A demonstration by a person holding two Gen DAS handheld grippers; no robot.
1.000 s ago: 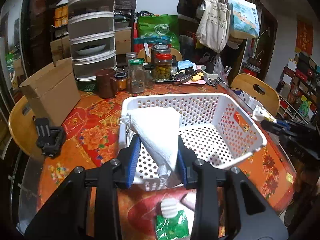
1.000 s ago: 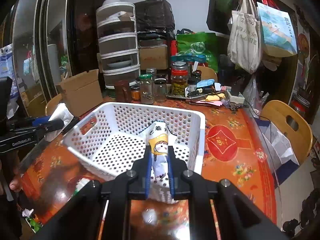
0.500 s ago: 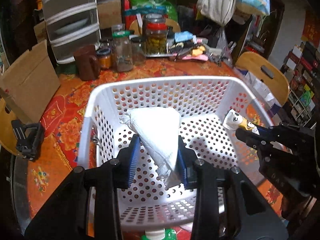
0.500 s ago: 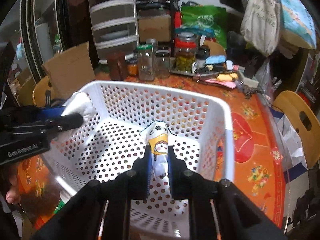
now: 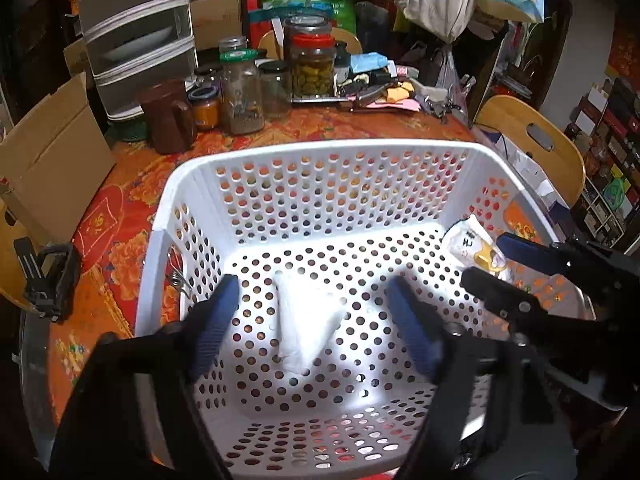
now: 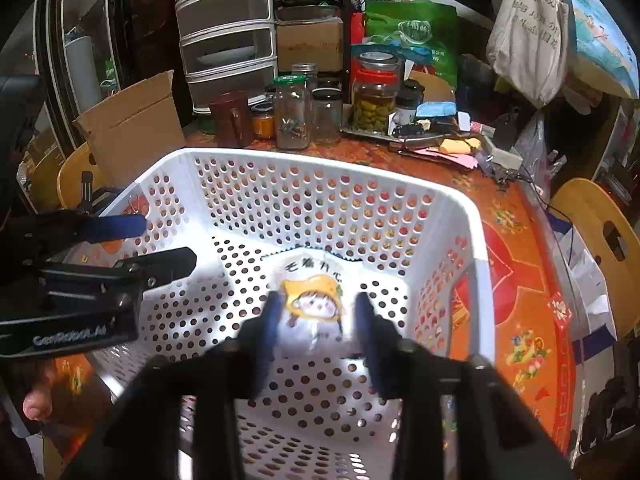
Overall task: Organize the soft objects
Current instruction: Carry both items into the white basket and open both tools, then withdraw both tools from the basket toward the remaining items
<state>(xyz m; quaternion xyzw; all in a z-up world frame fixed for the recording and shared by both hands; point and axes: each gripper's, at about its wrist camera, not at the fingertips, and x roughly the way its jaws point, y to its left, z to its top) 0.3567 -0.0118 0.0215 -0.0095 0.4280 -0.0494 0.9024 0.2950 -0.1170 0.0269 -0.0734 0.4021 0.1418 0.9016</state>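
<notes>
The white tissue pack [image 5: 306,322], which 0.5 s before had been pinched between the blue pads of the left gripper [image 5: 312,316], now lay loose on the perforated floor of the white plastic basket [image 5: 320,152], a soft, crinkled wedge in clear wrap. The left gripper had spread wide, its 2 pads well apart on either side of the pack and touching nothing.

The cartoon-printed tissue pack [image 6: 310,300], earlier squeezed narrow in the right gripper [image 6: 316,316], had widened to its full flat face, showing a yellow-hooded figure and dark characters. The right gripper had also parted to a moderate gap; its blurred pads flanked the pack, and whether they touched it could not be told. The pack sat low inside the basket toward its right wall; whether it rested on the floor could not be told. From the left wrist view, that same pack [image 5: 478,248] showed at the tips of the right gripper [image 5: 486,264], near the basket's right wall.

The basket was rigid, rounded at the corners, and pierced with rows of round holes. It stood on a red and orange floral tablecloth [image 5: 120,216]. Beyond it stood glass jars [image 5: 242,92], a brown mug [image 5: 168,116], a folded cardboard box [image 5: 48,152] and a stacked translucent drawer unit [image 5: 136,32].
</notes>
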